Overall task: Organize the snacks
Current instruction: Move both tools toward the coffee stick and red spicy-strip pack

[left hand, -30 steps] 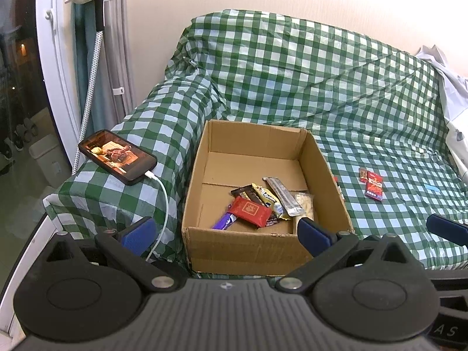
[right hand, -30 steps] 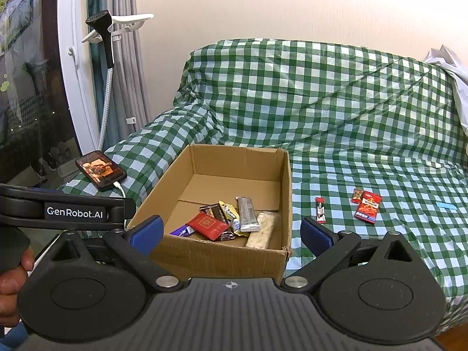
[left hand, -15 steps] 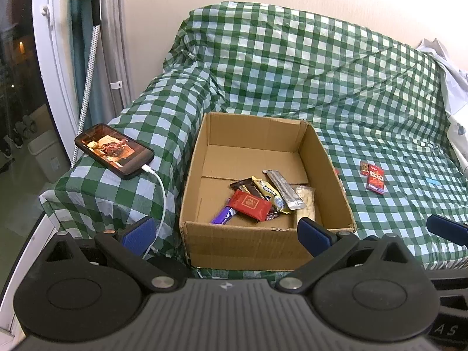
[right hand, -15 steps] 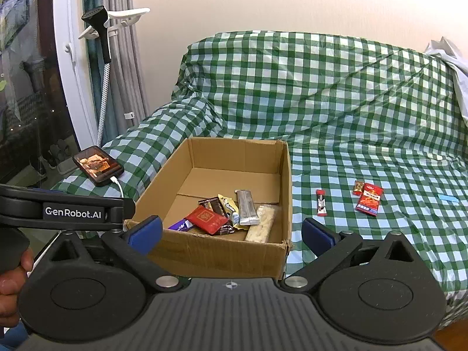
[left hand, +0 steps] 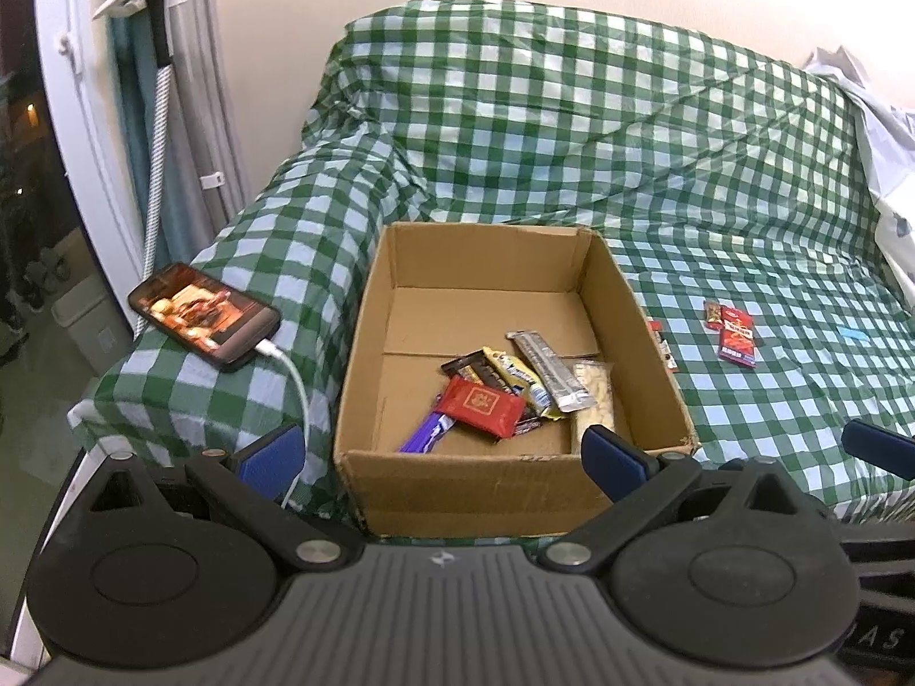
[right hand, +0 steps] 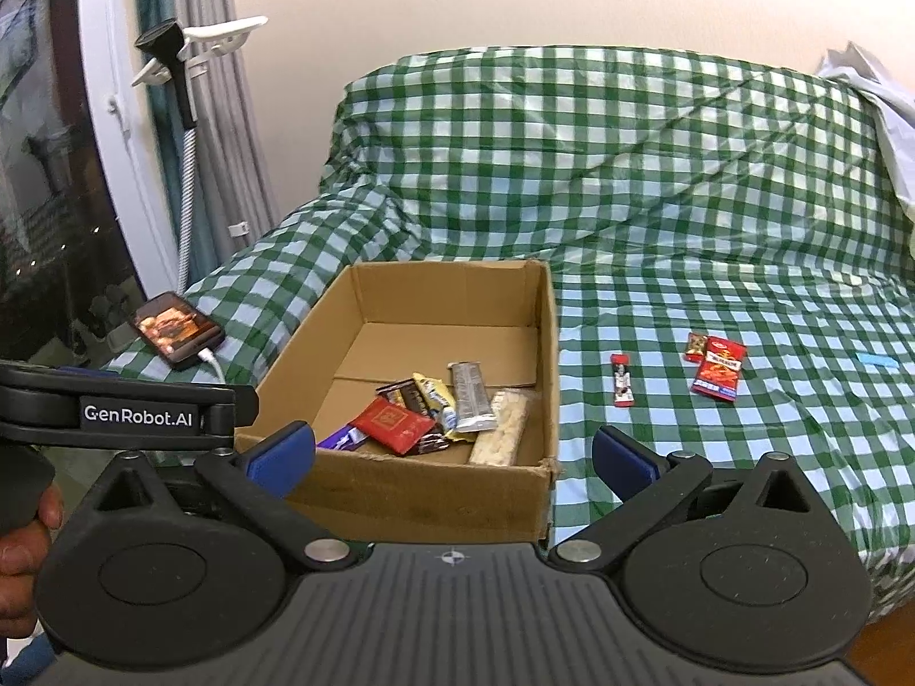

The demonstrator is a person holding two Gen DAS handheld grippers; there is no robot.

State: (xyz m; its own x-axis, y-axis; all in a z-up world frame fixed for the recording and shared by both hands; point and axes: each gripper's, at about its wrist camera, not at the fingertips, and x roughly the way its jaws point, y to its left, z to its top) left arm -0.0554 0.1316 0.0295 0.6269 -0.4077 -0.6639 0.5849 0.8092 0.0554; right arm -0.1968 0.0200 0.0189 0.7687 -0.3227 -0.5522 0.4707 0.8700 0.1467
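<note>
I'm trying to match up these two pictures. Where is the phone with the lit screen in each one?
Left wrist view: the phone lies at the left, on the checked cover, left of the cardboard box, with a white cable plugged in.
Right wrist view: the phone is at the left, farther back, beyond the other gripper's bar.
Shared landmark: the cardboard box of snacks, to the phone's right in both.

Cardboard box point(right hand: 400, 491): open-topped, on the checked sofa cover. Contents, heaped at its near end: red packet point(right hand: 392, 422), purple wrapper point(right hand: 342, 438), silver bar point(right hand: 470, 396), pale bar point(right hand: 502, 426), dark and yellow wrappers. Loose on the cover, right of box: slim red stick point(right hand: 621, 379), large red packet point(right hand: 718, 368) touching a small brown packet point(right hand: 695, 345).
</note>
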